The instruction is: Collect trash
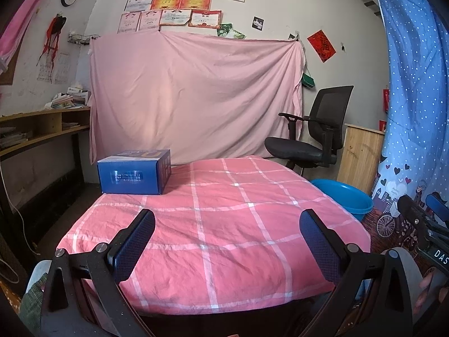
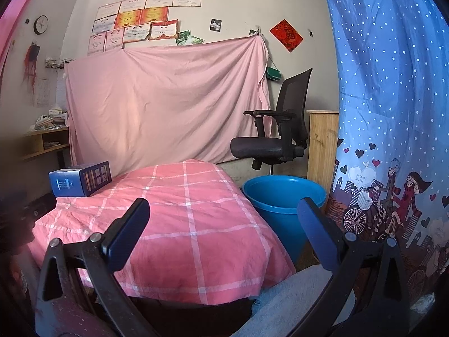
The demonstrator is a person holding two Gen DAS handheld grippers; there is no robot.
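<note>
**Blue box at the table's far left corner, both claws released**

The blue box (image 1: pixel 134 172) lies flat at the far left corner of the table (image 1: pixel 224 224), at about 10 o'clock from the left claw (image 1: pixel 227 243), its long side nearly flush with the left edge of the pink checked cloth (image 2: pixel 179 219). The rest of the cloth is bare, wrinkled in low ridges, and hangs over the near and right edges.

At 2 o'clock from the right claw (image 2: pixel 224 236), a blue bucket (image 2: pixel 283 199) stands on the floor just beside the table's right edge, mouth open upward. Behind it is a black office chair (image 2: pixel 276 137), and past that a wooden cabinet (image 2: pixel 322 143). A blue dotted curtain (image 2: pixel 393 98) closes in the right side. A pink sheet (image 1: pixel 193 95) hangs across the back wall beneath rows of certificates (image 1: pixel 179 2), and a wooden shelf (image 1: pixel 42 125) runs along the left wall.

Both claws hover over the near edge with fingers spread wide, grasping nothing. The right claw shows at the right edge of the left wrist view, well apart from the left one.
</note>
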